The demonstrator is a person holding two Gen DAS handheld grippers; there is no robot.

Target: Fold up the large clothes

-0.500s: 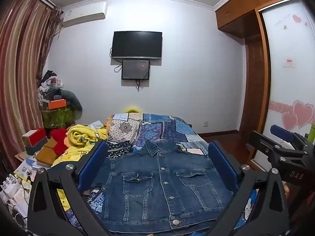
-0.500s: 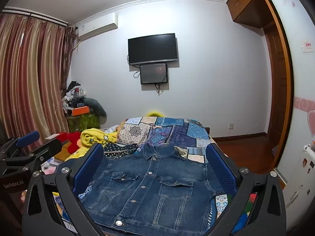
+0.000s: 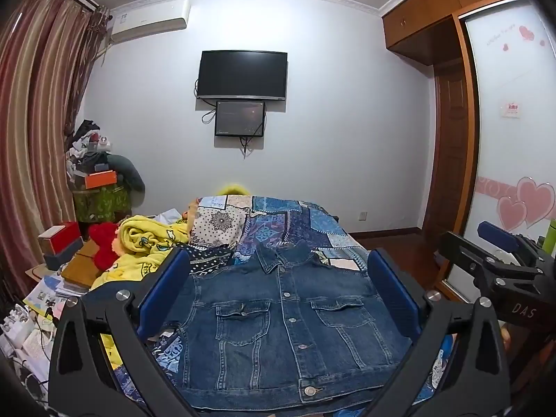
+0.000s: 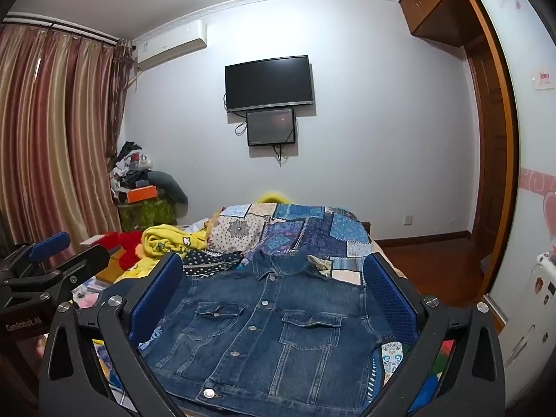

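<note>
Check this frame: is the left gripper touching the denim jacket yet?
Apart. In the left wrist view the left gripper hangs wide open above the denim jacket, which lies flat and undisturbed on the bed; neither pad presses on the cloth.

A denim jacket (image 3: 285, 326) lies flat on the patchwork quilt (image 3: 278, 222), nothing above it to block a reach from over the bed. A yellow blanket (image 3: 146, 243) and red toy (image 3: 104, 243) crowd its left; bare floor (image 3: 392, 246) opens to the right.
</note>
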